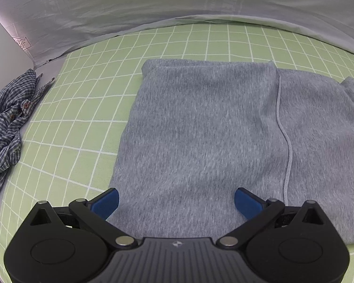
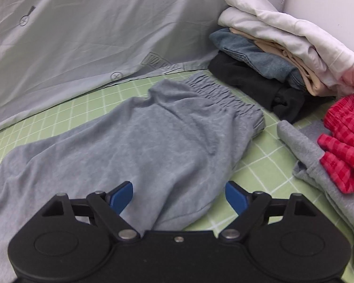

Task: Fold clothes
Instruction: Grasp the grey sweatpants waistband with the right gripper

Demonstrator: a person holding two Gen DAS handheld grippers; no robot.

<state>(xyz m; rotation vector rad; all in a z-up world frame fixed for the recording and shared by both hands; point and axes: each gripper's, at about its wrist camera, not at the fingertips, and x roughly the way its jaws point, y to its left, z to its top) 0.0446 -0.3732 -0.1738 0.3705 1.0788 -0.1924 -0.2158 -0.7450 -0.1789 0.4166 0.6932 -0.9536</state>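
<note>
On the green checked sheet [image 1: 87, 108] lie my grey sweatpants [image 2: 153, 141], spread flat, waistband toward the folded stack [image 2: 278, 54]. My left gripper [image 1: 176, 199] and right gripper [image 2: 179, 194] both hang released above the fabric, gripping nothing.

Fuzzy matt grey sweatpants [image 1: 200, 129] cloth

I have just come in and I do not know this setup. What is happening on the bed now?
A person with a gripper in each hand is folding clothes. Grey sweatpants lie on the green checked sheet. The left gripper and the right gripper both hang open over the fabric and hold nothing. A stack of folded clothes sits against the wall, a red checked garment lies beside it, and a crumpled plaid shirt lies at the bed's edge.
</note>
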